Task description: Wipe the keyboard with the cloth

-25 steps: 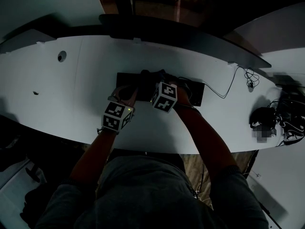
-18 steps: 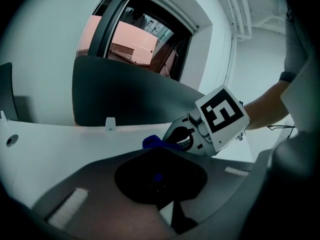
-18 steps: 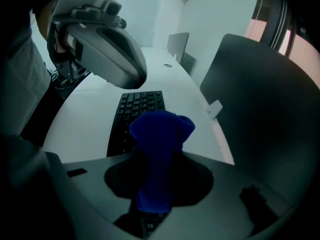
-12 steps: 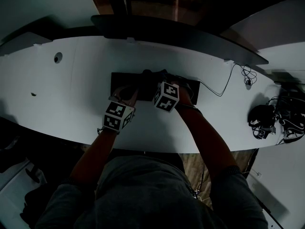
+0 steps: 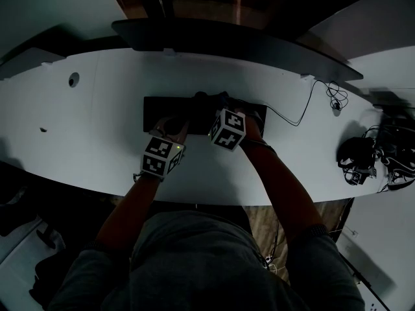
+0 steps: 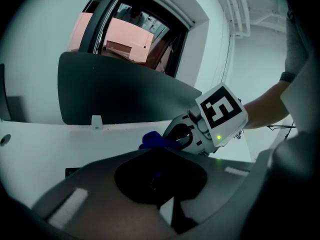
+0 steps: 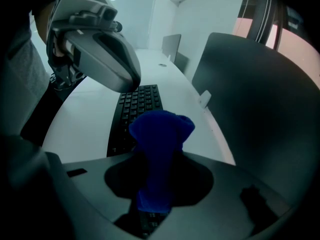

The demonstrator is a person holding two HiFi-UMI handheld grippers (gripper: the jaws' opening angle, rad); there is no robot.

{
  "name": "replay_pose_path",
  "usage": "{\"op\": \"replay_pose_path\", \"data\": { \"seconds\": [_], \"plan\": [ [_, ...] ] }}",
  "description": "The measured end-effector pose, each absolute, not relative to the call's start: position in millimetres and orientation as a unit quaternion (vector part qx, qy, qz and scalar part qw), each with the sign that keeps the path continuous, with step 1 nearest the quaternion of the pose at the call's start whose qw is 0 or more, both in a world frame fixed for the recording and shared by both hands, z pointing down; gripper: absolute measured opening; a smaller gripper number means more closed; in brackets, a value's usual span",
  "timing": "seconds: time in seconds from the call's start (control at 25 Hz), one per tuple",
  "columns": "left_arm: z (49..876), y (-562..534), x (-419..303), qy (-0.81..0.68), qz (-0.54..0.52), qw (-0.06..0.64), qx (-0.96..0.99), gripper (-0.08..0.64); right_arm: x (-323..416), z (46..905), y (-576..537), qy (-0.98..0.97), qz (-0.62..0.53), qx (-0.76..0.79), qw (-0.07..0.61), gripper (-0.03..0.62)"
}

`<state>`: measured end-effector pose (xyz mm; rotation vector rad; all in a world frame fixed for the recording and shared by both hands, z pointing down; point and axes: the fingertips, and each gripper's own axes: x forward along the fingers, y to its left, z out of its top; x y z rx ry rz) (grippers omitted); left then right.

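A black keyboard (image 5: pixel 159 112) lies on the white desk (image 5: pixel 84 128). My right gripper (image 7: pixel 156 184) is shut on a blue cloth (image 7: pixel 160 134), which bunches out past the jaws and hangs over the keys (image 7: pixel 137 109) near the keyboard's middle. In the head view the right gripper's marker cube (image 5: pixel 227 129) sits at the keyboard's near edge. My left gripper (image 6: pixel 160 176) looks shut with nothing in it, and its cube (image 5: pixel 161 157) is just before the keyboard's left part. From the left gripper view I see the right gripper (image 6: pixel 200 131) with the cloth (image 6: pixel 154 141).
A dark monitor (image 5: pixel 220 37) stands right behind the keyboard. The keyboard's cable (image 5: pixel 295 118) runs right toward a tangle of black cables and gear (image 5: pixel 363 157) at the desk's right end. A round hole (image 5: pixel 73 80) is in the desk at far left.
My right gripper with the cloth has shifted slightly to the right along the keyboard. The left gripper has stayed about where it was.
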<state>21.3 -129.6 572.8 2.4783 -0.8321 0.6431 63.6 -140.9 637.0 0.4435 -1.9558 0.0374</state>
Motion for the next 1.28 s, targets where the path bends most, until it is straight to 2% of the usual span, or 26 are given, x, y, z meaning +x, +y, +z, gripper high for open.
{"op": "replay_pose_path", "data": {
  "seconds": [1.28],
  "plan": [
    [578.4, -104.4, 108.8, -0.271, 0.245, 0.215, 0.906, 0.009, 158.5, 637.2, -118.7, -0.815, 0.034, 0.223, 0.533, 0.13]
  ]
}}
